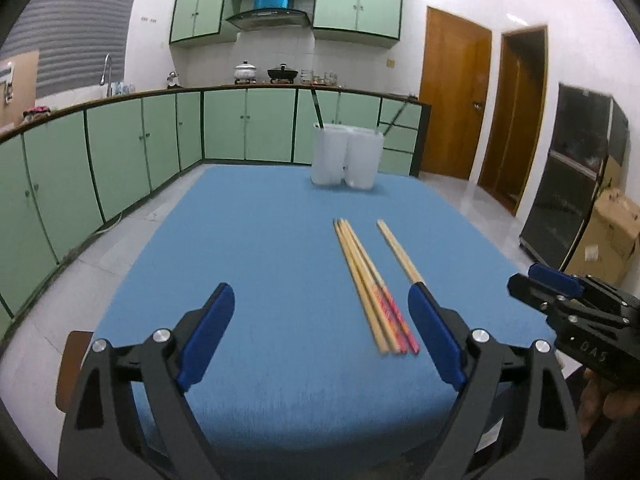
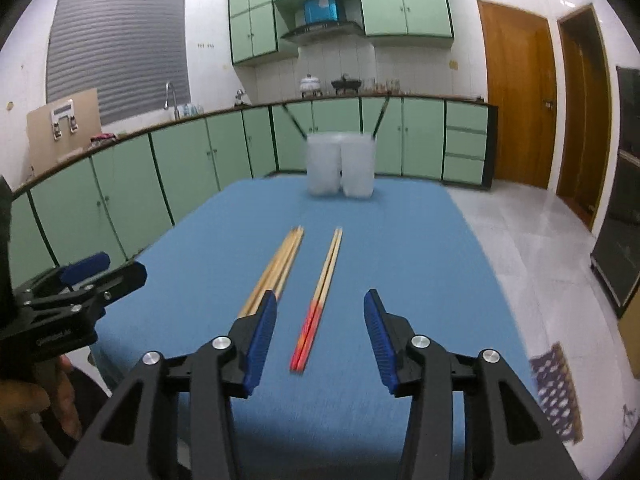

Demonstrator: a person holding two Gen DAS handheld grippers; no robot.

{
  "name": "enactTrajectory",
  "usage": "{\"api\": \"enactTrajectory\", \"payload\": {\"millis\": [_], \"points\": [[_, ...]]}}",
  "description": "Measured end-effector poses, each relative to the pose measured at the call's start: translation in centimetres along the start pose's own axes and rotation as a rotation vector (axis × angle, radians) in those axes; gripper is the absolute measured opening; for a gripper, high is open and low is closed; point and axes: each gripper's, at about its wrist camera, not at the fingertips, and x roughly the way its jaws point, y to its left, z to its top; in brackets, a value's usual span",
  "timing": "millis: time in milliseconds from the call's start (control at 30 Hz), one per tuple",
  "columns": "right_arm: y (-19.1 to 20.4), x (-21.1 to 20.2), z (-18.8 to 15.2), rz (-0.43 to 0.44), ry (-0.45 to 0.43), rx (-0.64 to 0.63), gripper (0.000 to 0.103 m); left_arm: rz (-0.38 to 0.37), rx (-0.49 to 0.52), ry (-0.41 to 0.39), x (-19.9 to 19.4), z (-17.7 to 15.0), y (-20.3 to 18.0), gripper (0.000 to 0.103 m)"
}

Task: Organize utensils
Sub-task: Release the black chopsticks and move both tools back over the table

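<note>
Wooden chopsticks with red ends lie in two groups on the blue table. The larger bundle [image 1: 370, 280] [image 2: 274, 270] is left of a separate pair [image 1: 400, 252] [image 2: 320, 296]. My left gripper [image 1: 320, 300] is open and empty, above the table left of the bundle. My right gripper [image 2: 320, 308] is open and empty, with the separate pair lying between its fingers below. It also shows from the side in the left wrist view [image 1: 560, 292]. Two white holder cups [image 1: 346, 156] [image 2: 340, 164] stand at the table's far edge, each with a dark utensil in it.
The blue table [image 1: 260, 240] [image 2: 400, 240] stands in a kitchen with green cabinets [image 1: 120, 152] to the left and behind. Wooden doors [image 1: 456, 92], a dark cabinet [image 1: 572, 172] and a cardboard box [image 1: 612, 228] are to the right.
</note>
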Motion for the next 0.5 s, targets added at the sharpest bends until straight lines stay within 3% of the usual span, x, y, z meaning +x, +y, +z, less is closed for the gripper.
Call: {"api": "enactTrajectory", "payload": {"millis": [267, 500], "points": [[-0.3, 4.2, -3.3, -0.007, 0.102, 0.026, 0.037, 0.008, 0.001, 0.019, 0.7, -2.2, 0.5, 0.086], [-0.1, 5.8, -3.4, -0.012, 0.113, 0.001, 0.037, 0.005, 0.002, 0.061, 2.3, -3.1, 0.3, 0.086]]}}
